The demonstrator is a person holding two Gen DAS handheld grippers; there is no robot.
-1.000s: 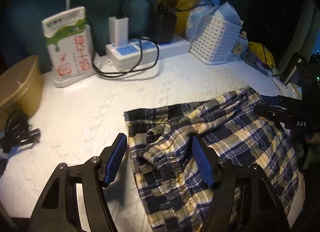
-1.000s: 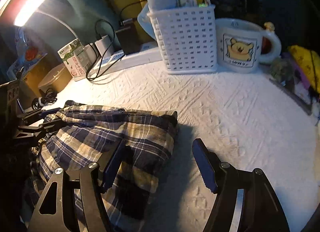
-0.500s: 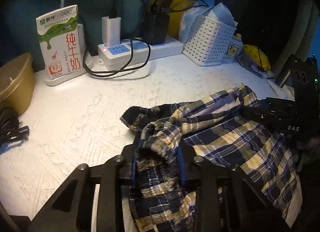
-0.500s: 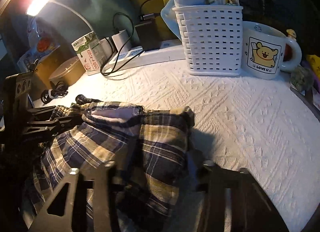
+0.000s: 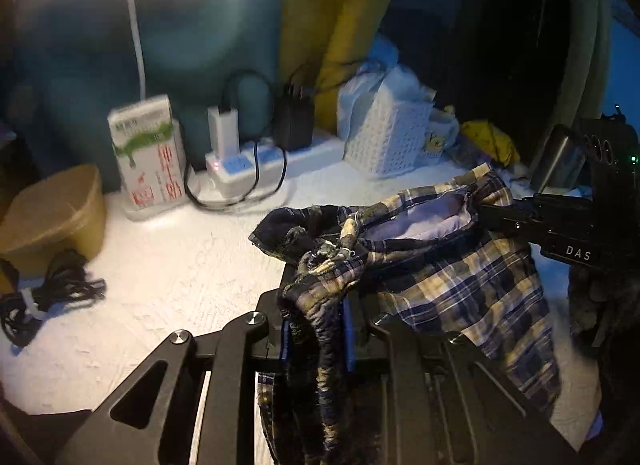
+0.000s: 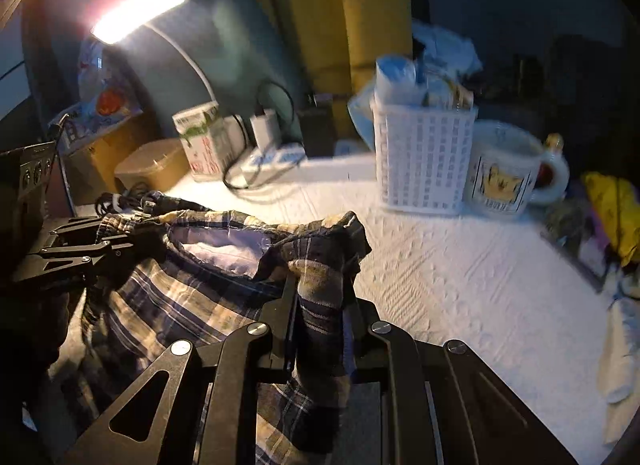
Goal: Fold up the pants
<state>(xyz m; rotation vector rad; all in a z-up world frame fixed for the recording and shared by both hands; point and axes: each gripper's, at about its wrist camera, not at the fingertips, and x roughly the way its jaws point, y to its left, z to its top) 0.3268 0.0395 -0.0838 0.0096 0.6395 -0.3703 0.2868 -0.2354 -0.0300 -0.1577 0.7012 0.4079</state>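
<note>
The plaid pants point(image 5: 452, 281), navy, cream and white, hang lifted off the white table cover point(image 5: 168, 281). My left gripper point(image 5: 316, 305) is closing, its jaws pinched on a bunched fold of the waistband at the left end. My right gripper point(image 6: 320, 297) is closing too, clamped on the fabric at the other end. Each wrist view shows the other gripper: the right one point(image 5: 496, 217) at the far right, the left one point(image 6: 116, 249) at the far left, both biting the waist edge. The pale inner lining point(image 6: 228, 249) shows between them.
Along the back stand a milk carton point(image 5: 148, 153), a power strip with chargers point(image 5: 260, 161), a white slotted basket point(image 6: 424, 157) and a bear mug point(image 6: 508, 173). A tan lidded box point(image 5: 52, 213) and coiled black cable point(image 5: 48, 293) sit left. A lit desk lamp point(image 6: 140, 9) hangs above.
Both grippers went from wide open around the flat pants to clamped on the fabric, then rose, pulling the waistband up off the table cover.
</note>
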